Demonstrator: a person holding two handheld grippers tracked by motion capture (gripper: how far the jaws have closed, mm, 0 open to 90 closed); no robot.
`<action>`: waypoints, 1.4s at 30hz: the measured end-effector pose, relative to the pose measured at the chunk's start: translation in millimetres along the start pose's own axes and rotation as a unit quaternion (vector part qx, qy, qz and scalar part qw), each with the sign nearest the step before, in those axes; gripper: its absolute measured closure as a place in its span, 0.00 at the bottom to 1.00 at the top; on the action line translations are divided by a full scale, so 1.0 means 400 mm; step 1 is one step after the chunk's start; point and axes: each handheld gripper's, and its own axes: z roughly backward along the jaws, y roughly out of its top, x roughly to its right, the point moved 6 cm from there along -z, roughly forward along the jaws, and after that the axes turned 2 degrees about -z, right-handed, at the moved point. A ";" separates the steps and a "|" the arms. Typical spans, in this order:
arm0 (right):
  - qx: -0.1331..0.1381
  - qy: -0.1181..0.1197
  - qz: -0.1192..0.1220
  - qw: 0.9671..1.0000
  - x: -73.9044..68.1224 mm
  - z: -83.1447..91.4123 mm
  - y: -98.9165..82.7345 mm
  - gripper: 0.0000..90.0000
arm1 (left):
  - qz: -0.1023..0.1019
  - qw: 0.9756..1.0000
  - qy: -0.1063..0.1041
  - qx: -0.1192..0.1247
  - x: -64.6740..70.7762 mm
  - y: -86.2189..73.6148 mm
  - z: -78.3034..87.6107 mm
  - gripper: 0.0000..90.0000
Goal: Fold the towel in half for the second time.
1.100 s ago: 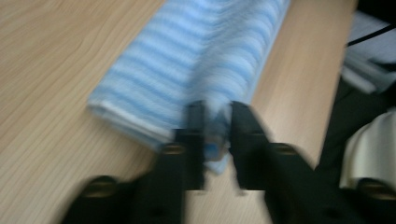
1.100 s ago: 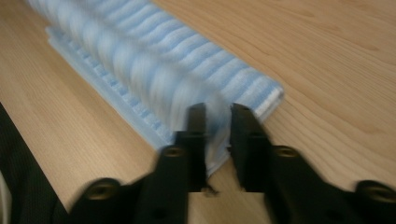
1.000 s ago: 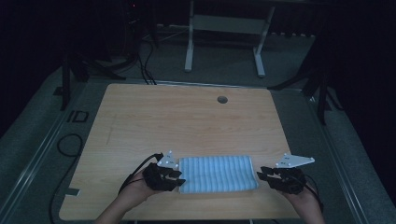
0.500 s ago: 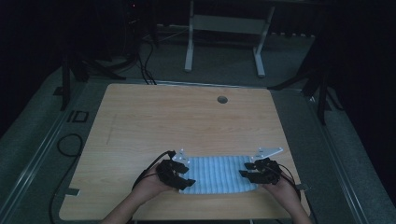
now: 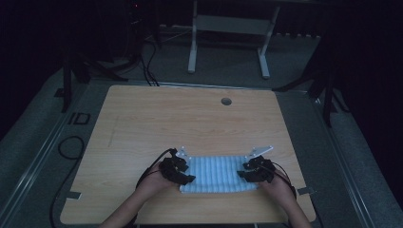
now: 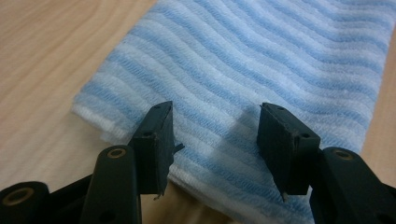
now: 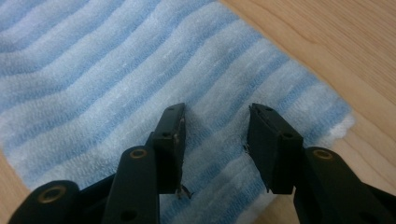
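Note:
A folded towel with blue and white stripes lies flat near the front edge of the wooden table. My left gripper sits low over the towel's left end. In the left gripper view its jaws stand apart above the towel, close to a corner, with nothing pinched. My right gripper is over the right end. Its jaws straddle the striped cloth without squeezing it. Both pairs of jaws have just been opening.
A round cable hole sits at the table's far middle. Beyond the table stands a white frame on the floor. Black cables loop on the floor at the left. Dark stand legs rise at the right.
Both grippers have come down onto the towel's ends. The right one has shifted inward to the left. Both pairs of jaws stand wider than before.

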 end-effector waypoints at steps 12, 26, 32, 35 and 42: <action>0.003 0.023 -0.011 1.000 0.018 -0.039 0.057 0.58 | 0.002 1.000 0.015 -0.014 -0.071 0.005 0.012 0.51; -0.001 0.022 -0.012 1.000 0.027 -0.099 0.149 0.56 | 0.034 0.999 0.033 -0.012 -0.178 0.004 0.031 0.51; -0.002 0.025 -0.014 1.000 0.028 -0.120 0.181 0.53 | 0.044 0.998 0.041 -0.012 -0.222 0.002 0.041 0.51; -0.008 0.026 -0.011 1.000 0.029 -0.133 0.203 0.49 | 0.045 0.998 0.047 -0.020 -0.240 0.004 0.045 0.51; -0.017 0.029 -0.006 0.999 0.033 -0.153 0.233 0.46 | 0.056 0.997 0.054 -0.024 -0.268 0.007 0.049 0.50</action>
